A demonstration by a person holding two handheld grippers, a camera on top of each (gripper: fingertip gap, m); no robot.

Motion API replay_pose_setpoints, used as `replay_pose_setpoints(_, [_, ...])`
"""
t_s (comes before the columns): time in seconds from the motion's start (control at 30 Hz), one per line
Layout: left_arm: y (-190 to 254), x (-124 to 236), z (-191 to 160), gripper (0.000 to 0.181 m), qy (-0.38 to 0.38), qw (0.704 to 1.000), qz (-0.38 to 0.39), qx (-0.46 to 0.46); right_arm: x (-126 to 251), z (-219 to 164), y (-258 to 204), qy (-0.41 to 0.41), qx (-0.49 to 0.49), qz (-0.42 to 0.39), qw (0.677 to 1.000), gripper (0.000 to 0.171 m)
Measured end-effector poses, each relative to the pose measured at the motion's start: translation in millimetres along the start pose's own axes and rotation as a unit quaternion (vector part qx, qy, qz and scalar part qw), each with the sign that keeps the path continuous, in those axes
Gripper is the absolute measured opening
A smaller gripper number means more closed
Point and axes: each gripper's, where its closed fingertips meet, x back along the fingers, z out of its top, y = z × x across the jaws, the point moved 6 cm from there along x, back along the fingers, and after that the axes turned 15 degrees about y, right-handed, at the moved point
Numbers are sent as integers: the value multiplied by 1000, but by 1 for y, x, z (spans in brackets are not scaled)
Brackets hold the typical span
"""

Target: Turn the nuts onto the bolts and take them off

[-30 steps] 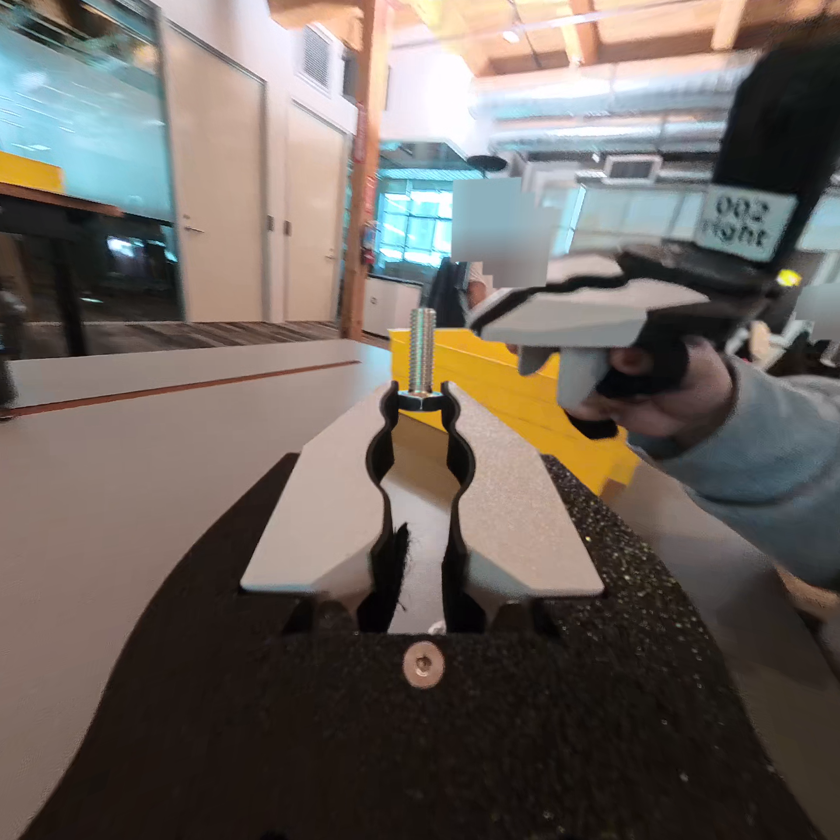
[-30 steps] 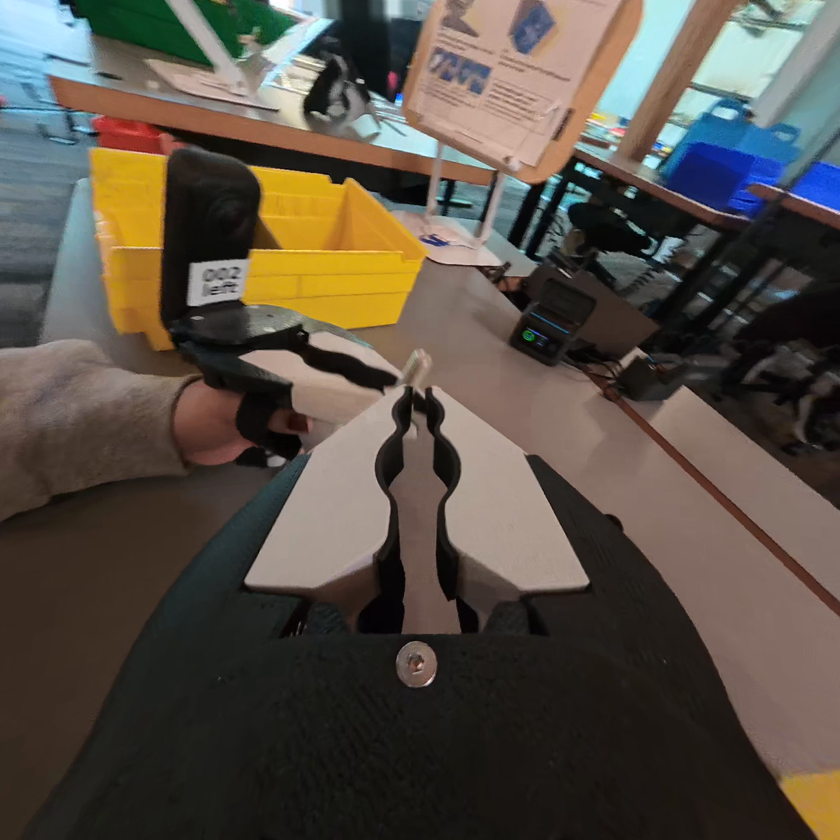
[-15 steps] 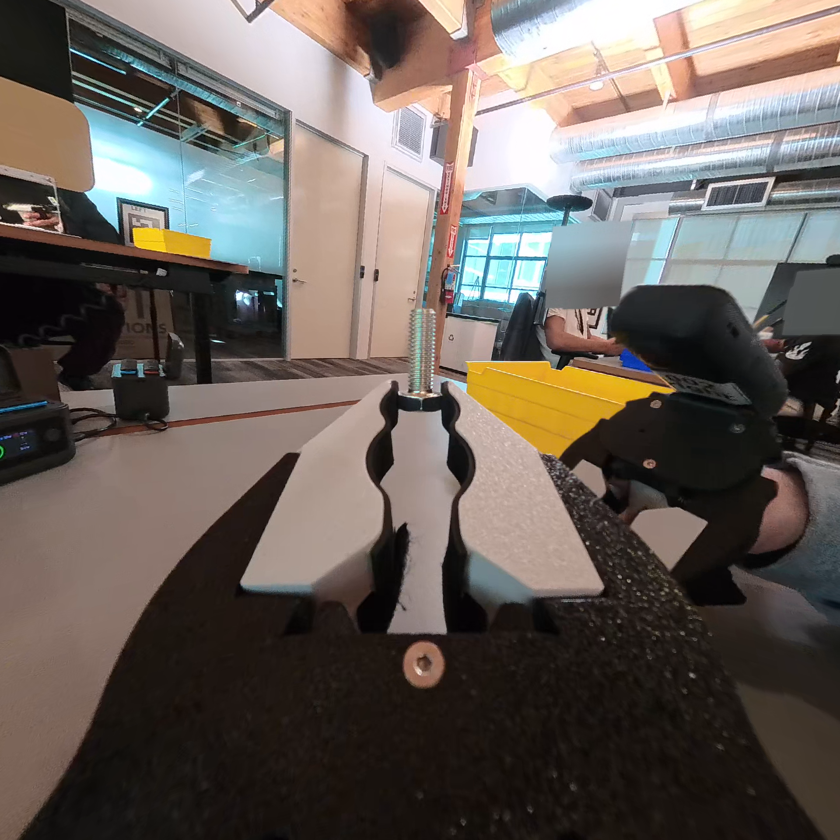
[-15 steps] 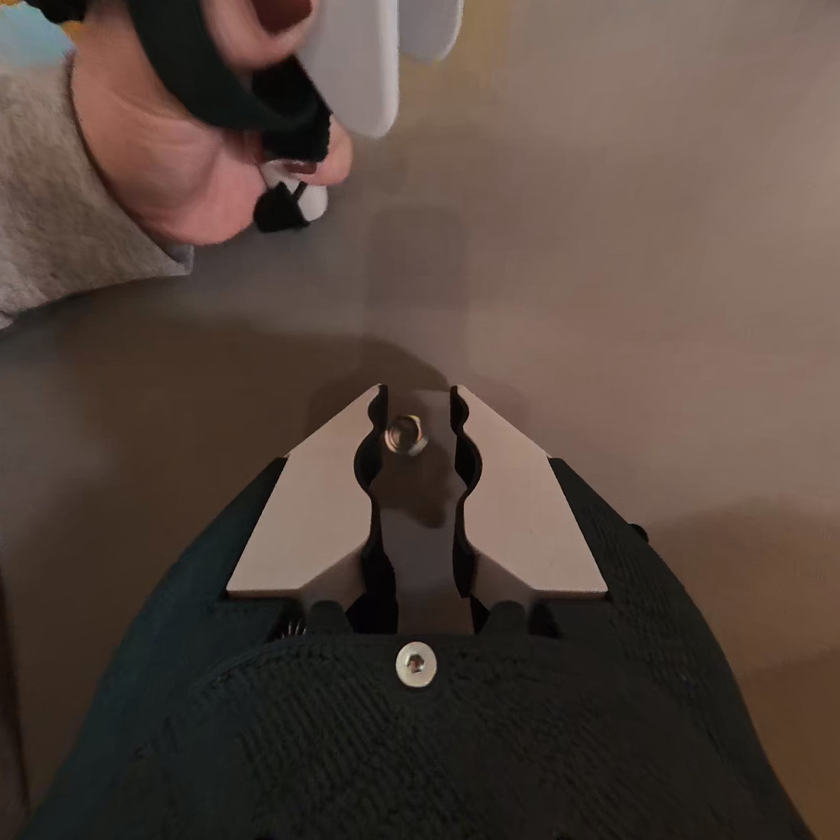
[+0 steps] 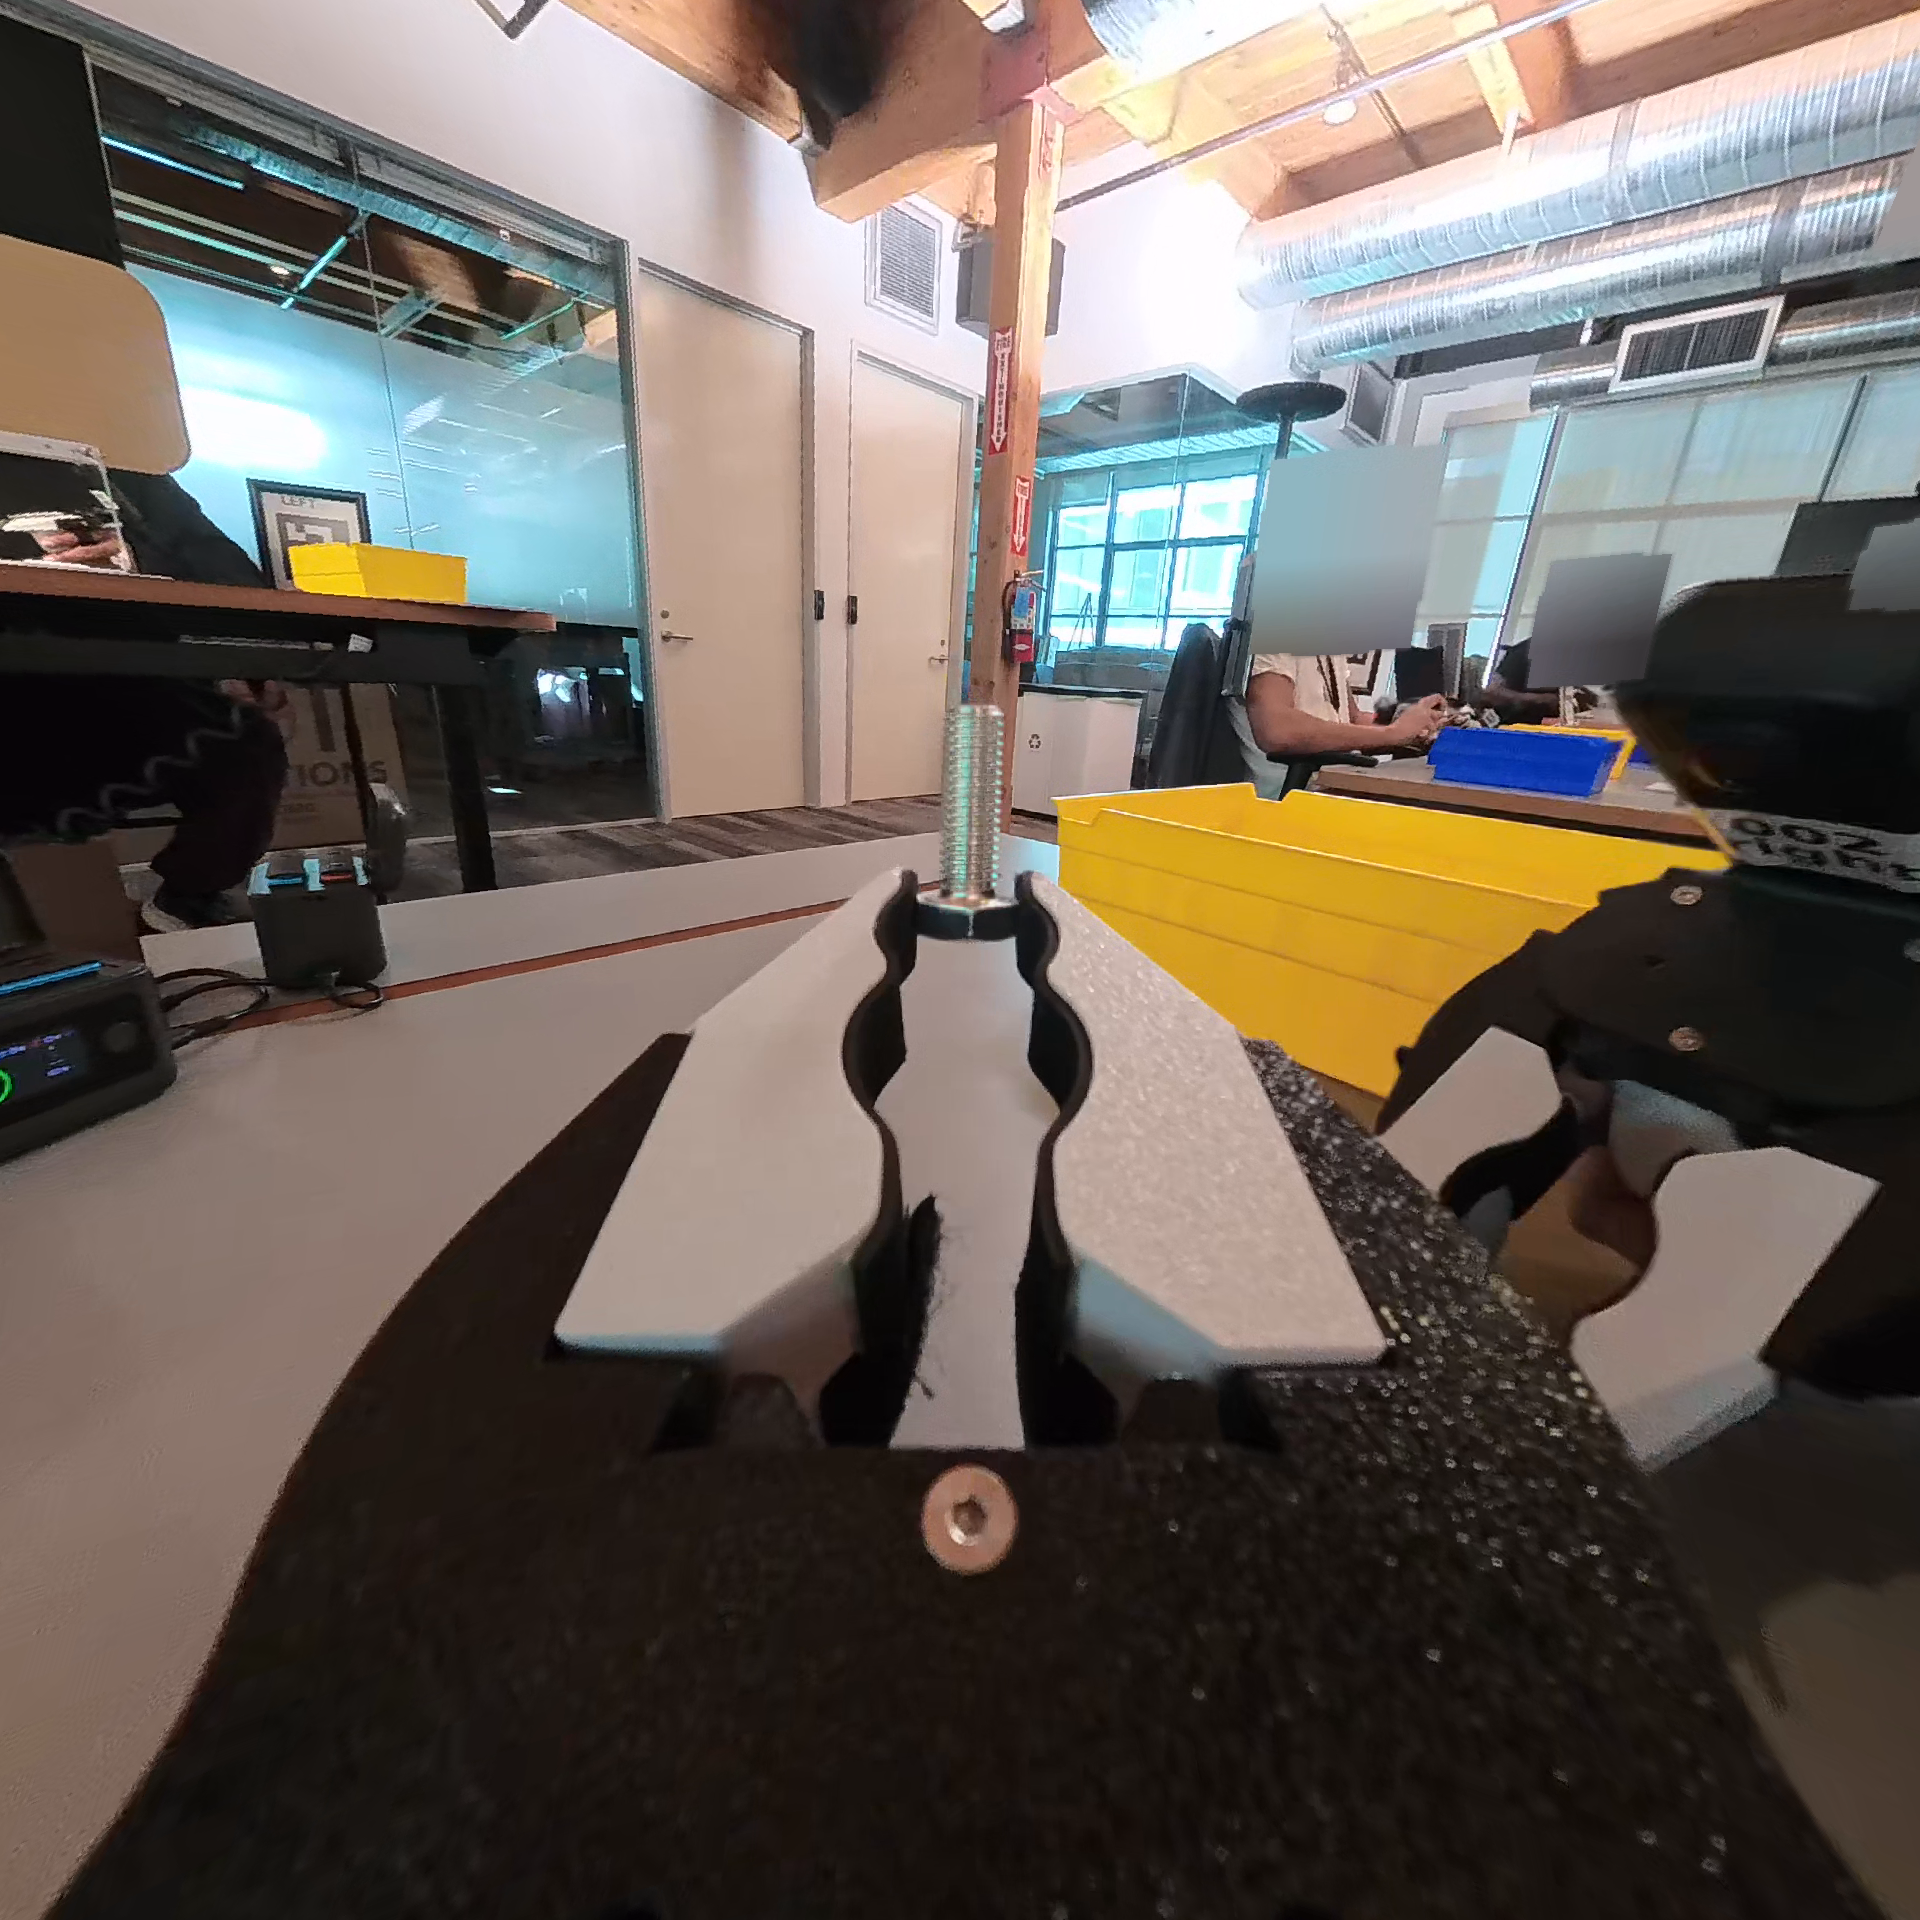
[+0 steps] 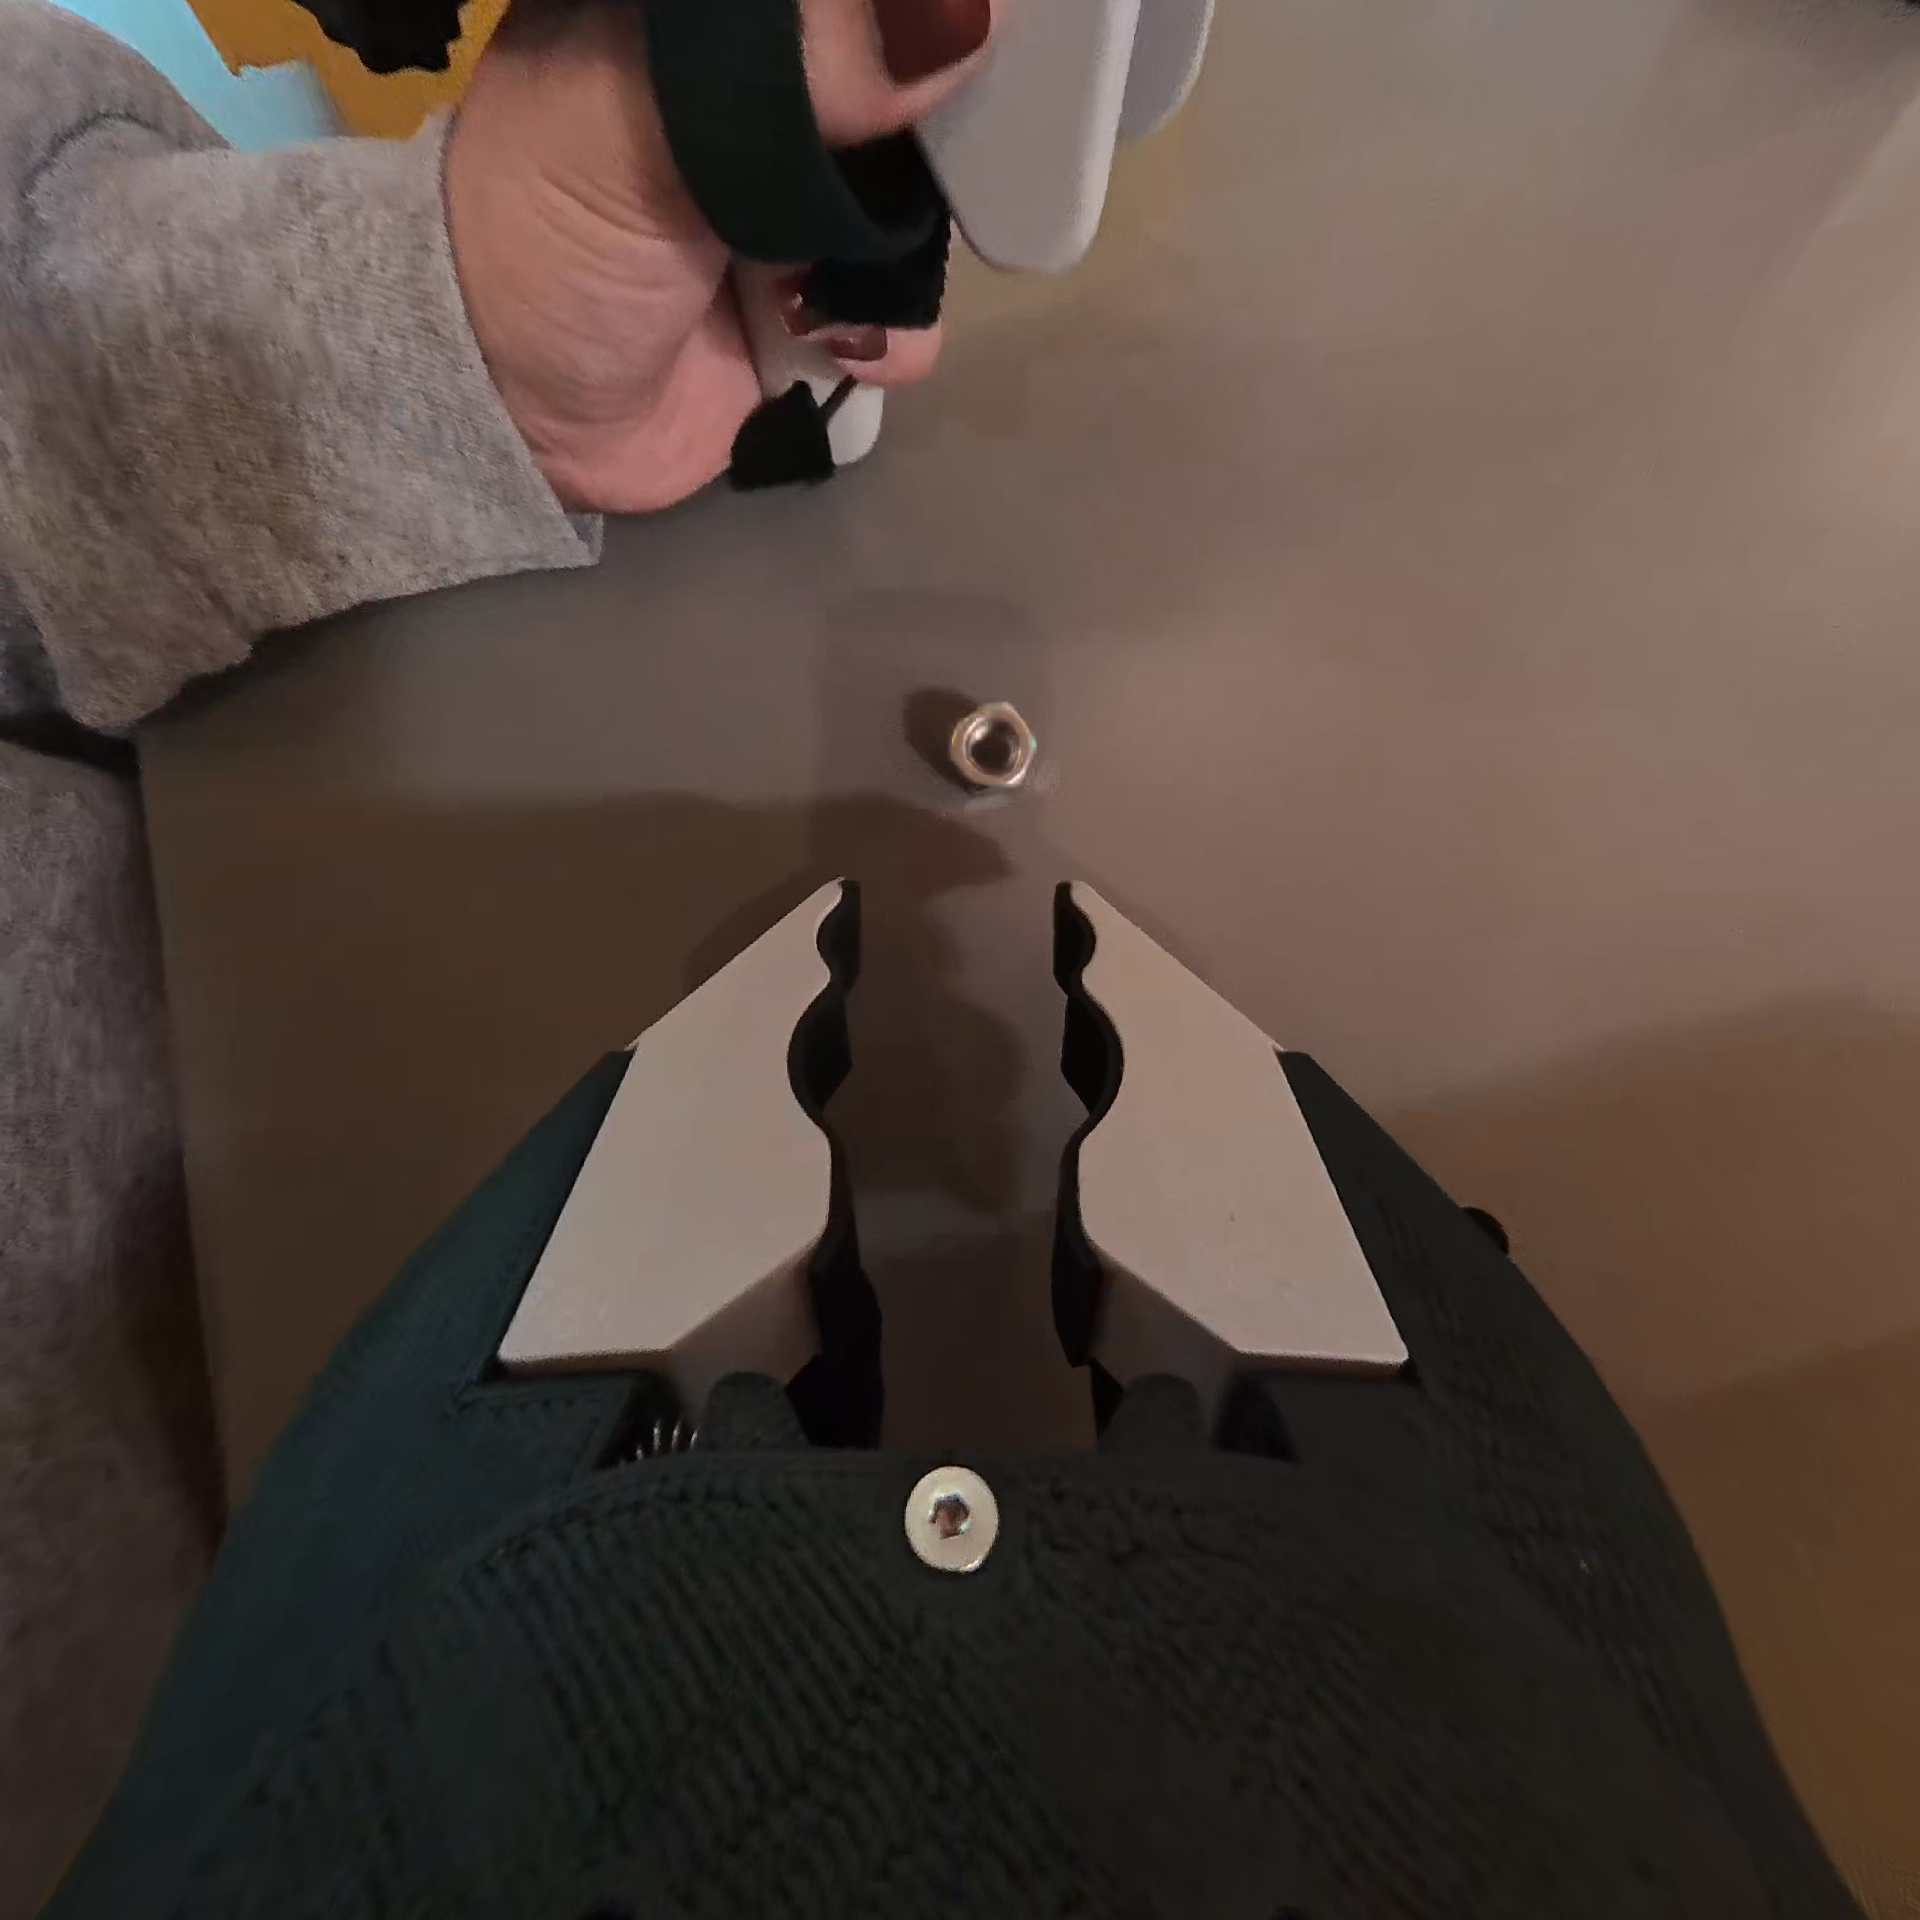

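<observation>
My left gripper (image 5: 966,914) is shut on the hex head of a silver bolt (image 5: 971,805), which stands upright with its thread pointing up. My right gripper (image 6: 956,894) points down at the table, open and empty. A silver hex nut (image 6: 992,746) lies flat on the grey table (image 6: 1455,623) just beyond its fingertips. The right gripper's black body (image 5: 1745,1018) also shows at the right of the left wrist view. The hand holding the left gripper (image 6: 644,343) shows at the top of the right wrist view, above the nut.
A yellow bin (image 5: 1299,894) stands on the table behind the bolt, to the right. A black device with a lit screen (image 5: 62,1049) and a small black box with cables (image 5: 312,914) sit at the left. People sit at desks far behind.
My right gripper tipped down to the table, let go of the nut, opened wider and drew back from it. My left gripper kept the bolt upright and held still.
</observation>
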Motion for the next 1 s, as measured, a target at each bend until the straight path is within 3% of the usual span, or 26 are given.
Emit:
replay_pose_setpoints(0.2, [1,1,0,16,0,1000,-3,-1,-29,4,10,10,-43,-13,999,32])
replay_pose_setpoints(0.33, [0,1,1,16,3,1000,-1,4,-35,7,16,2,-37,-34,999,15])
replay_pose_setpoints(0.53, [1,1,0,17,-1,1000,-4,5,-39,11,22,20,-51,-55,997,29])
replay_pose_setpoints(1.0, [0,2,1,16,3,1000,-1,12,-62,19,26,9,-40,-21,999,21])
